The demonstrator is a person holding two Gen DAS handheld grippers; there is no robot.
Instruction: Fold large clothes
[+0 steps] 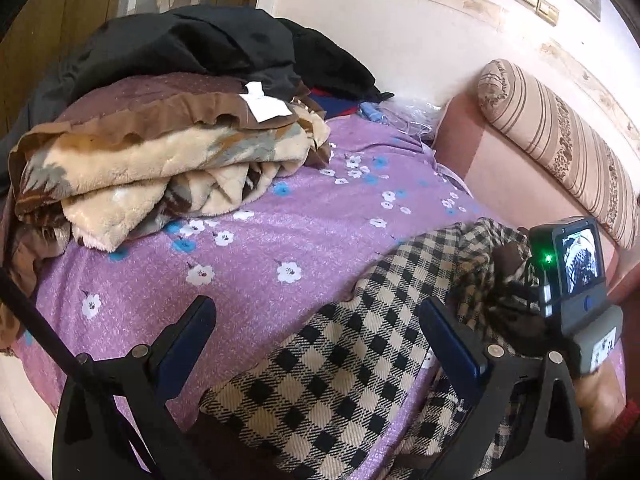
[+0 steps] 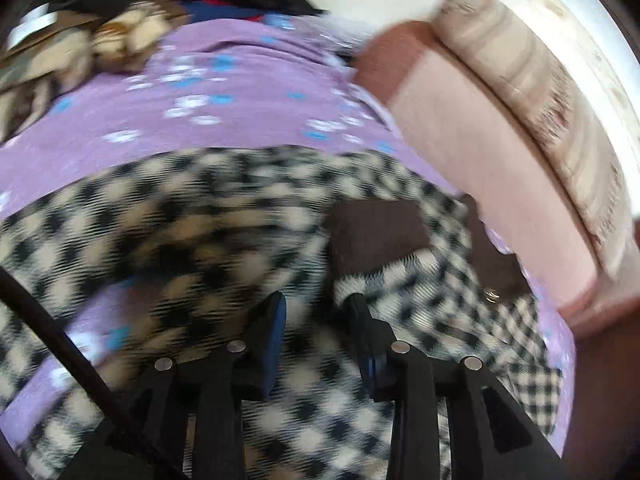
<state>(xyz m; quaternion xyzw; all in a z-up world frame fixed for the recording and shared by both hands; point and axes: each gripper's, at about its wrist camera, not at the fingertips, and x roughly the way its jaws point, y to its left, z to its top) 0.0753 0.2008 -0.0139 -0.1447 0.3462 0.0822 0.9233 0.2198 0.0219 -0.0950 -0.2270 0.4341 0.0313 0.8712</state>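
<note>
Here, left wrist view: left claw (image 1: 316, 320) released, jaws spread wide above checkered garment (image 1: 344, 360), not touching it. Garment lies on bed's purple floral sheet (image 1: 240, 248), near its front edge. Right claw's camera unit (image 1: 576, 276) over garment's bunched right end. Folded plush blankets (image 1: 160, 168) and dark clothes (image 1: 208, 44) piled at far left; striped bolster (image 1: 560, 148) along wall.

Right wrist view, blurred: right claw (image 2: 316, 316) partly parted, low over garment (image 2: 180, 216) beside brown lining patch (image 2: 376, 228); nothing pinched.
</note>
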